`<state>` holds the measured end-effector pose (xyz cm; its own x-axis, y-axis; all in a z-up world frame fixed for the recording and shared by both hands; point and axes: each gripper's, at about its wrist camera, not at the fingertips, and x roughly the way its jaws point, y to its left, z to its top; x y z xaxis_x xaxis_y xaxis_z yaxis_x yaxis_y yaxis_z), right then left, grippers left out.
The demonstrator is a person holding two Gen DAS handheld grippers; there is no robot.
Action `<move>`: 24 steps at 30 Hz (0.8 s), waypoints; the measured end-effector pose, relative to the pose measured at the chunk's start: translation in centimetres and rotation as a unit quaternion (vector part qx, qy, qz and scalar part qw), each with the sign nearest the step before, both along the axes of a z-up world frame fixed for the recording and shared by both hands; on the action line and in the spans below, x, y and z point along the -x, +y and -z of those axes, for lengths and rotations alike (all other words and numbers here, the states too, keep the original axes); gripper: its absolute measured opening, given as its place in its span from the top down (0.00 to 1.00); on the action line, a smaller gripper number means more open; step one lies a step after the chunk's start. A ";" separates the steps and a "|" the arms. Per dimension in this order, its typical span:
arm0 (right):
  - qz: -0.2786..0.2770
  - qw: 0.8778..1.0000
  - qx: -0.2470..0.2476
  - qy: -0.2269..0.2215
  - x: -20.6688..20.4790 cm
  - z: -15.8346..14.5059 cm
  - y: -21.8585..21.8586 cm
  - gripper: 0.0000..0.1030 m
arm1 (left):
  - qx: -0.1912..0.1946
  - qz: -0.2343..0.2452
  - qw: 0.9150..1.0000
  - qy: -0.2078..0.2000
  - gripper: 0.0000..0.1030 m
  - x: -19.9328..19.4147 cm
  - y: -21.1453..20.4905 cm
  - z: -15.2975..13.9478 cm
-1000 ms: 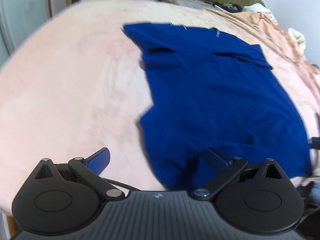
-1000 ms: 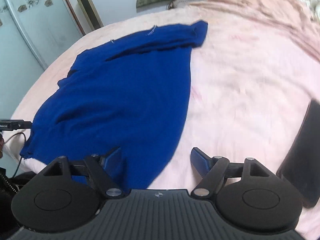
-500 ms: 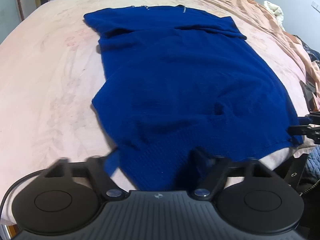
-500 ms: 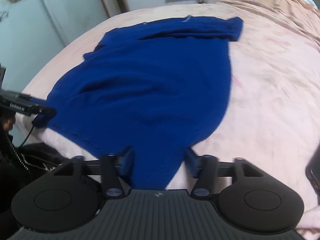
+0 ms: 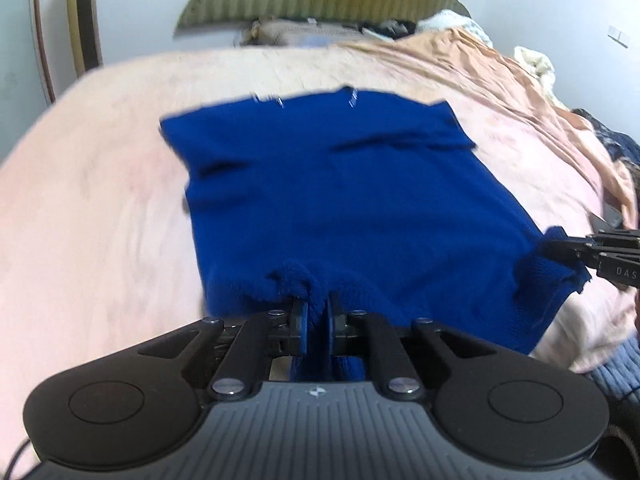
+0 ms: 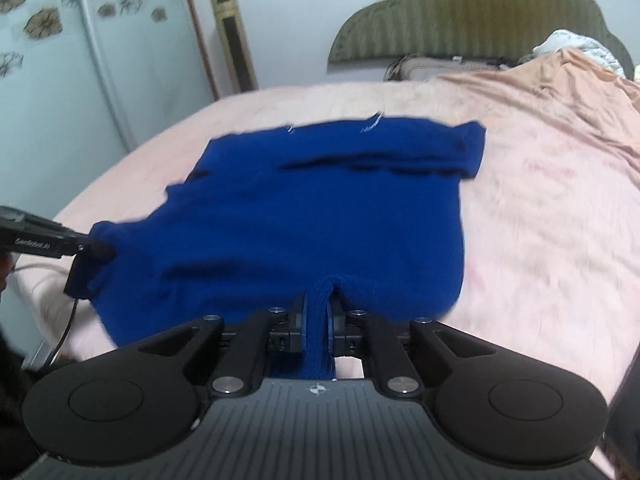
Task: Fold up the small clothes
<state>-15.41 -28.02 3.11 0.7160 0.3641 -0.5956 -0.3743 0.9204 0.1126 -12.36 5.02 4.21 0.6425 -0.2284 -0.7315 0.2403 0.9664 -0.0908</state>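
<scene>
A dark blue knitted garment lies spread on a pink bed, collar end far, hem near; it also shows in the right wrist view. My left gripper is shut on the hem near its left corner. My right gripper is shut on the hem near its right corner. Each gripper shows in the other's view, pinching a raised hem corner: the right gripper at the right edge, the left gripper at the left edge. The near hem is lifted off the bed.
The pink bedsheet covers the bed, with a rumpled orange blanket on the right side. A green headboard and pillows stand at the far end. A wardrobe and a tower fan stand to the left.
Both grippers were open over the hem; now both have shut on it and raised the near edge. The views have tilted up toward the headboard.
</scene>
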 end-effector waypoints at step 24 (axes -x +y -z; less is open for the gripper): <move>0.050 0.988 -0.097 0.106 -4.0 4.1 -1.5 0.72 | 0.017 -0.041 0.998 0.042 0.84 -5.2 -0.3 4.5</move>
<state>-11.38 -29.53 -0.97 0.6213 0.4195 -0.6618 -0.2316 0.9052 0.3563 -7.11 4.70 -0.33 0.5969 -0.2029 -0.7762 0.1504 0.9786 -0.1401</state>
